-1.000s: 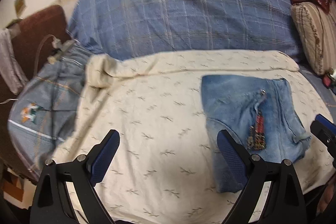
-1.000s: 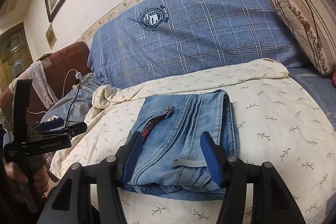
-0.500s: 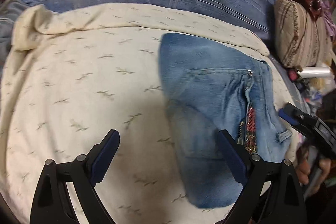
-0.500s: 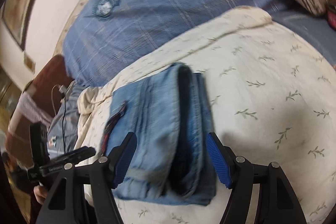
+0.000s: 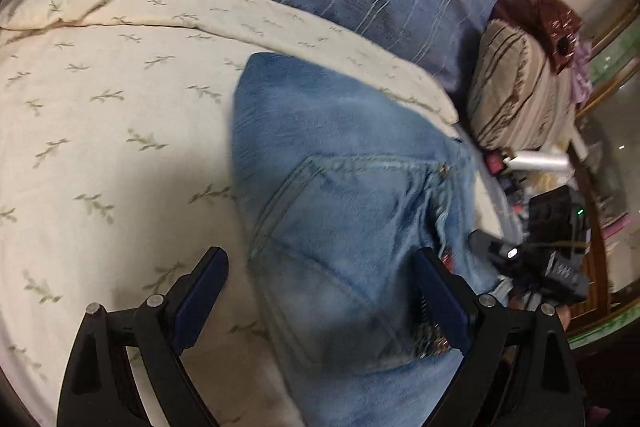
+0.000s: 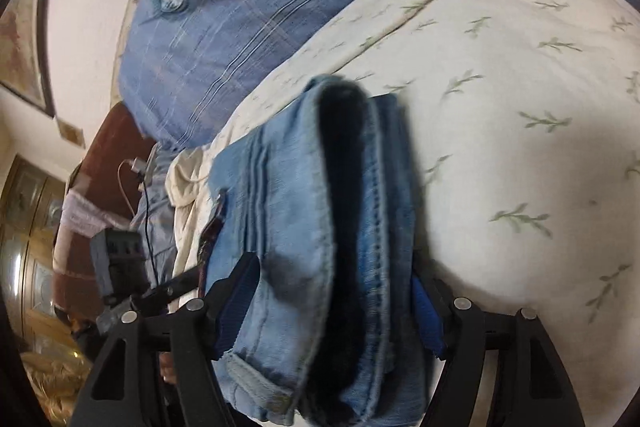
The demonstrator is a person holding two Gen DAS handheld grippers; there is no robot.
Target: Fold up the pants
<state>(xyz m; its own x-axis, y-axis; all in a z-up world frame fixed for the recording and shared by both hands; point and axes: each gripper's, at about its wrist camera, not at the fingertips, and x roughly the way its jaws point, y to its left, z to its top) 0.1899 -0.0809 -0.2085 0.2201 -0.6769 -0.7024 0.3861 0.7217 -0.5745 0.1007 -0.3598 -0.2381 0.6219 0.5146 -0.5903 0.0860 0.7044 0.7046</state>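
Already folded into a thick bundle on the cream bedspread (image 5: 100, 155), the jeans (image 5: 340, 211) look heavy and limp, so we, right claw (image 6: 332, 307) just opened wide around one end, left claw (image 5: 320, 301) spread over the other, would grip the stacked edge.

Jeans: folded blue jeans (image 6: 304, 227) are lying on the cream leaf-print sheet (image 6: 520, 147), the open fold edge facing near.
Right gripper: the right gripper (image 6: 332, 311) is straddling the near end of the jeans; its jaws have just been opening, with the denim between the blue pads.
Left gripper: the left gripper (image 6: 160, 291) is hovering at near left beside the jeans.
Far side: a blue plaid blanket (image 6: 240, 7) is covering the far bed.
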